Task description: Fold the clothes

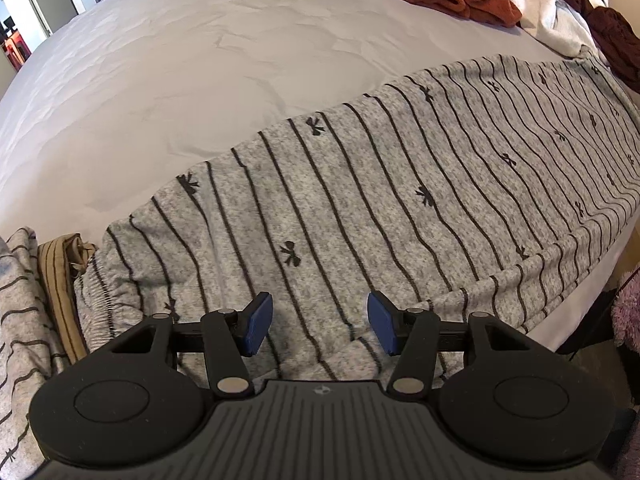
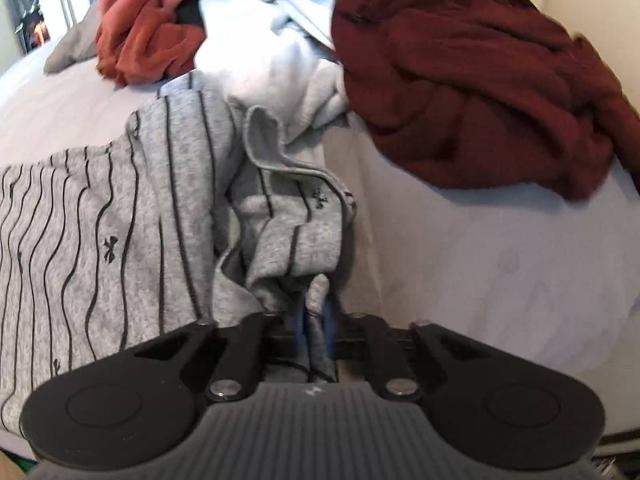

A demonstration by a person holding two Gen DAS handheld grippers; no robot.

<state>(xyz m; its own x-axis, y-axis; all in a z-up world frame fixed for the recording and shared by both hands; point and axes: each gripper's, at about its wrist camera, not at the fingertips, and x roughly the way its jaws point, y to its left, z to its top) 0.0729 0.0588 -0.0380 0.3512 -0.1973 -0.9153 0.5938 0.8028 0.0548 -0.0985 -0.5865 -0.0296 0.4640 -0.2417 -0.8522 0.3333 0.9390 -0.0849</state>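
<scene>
Left wrist view: the left gripper [image 1: 319, 322] is hovering with its blue fingers [image 1: 258, 322] spread wide, holding nothing, over the grey striped garment [image 1: 360, 200] lying along the bed's [image 1: 160, 80] near edge. Right wrist view: the right gripper [image 2: 316, 320] is pinching a bunched fold of that garment [image 2: 120, 220], fingers closed on it; only here is the maroon garment [image 2: 460, 80] showing fully.

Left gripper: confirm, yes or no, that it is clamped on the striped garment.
No. The left gripper is open, its blue pads spread apart above the striped garment with nothing between them.
</scene>
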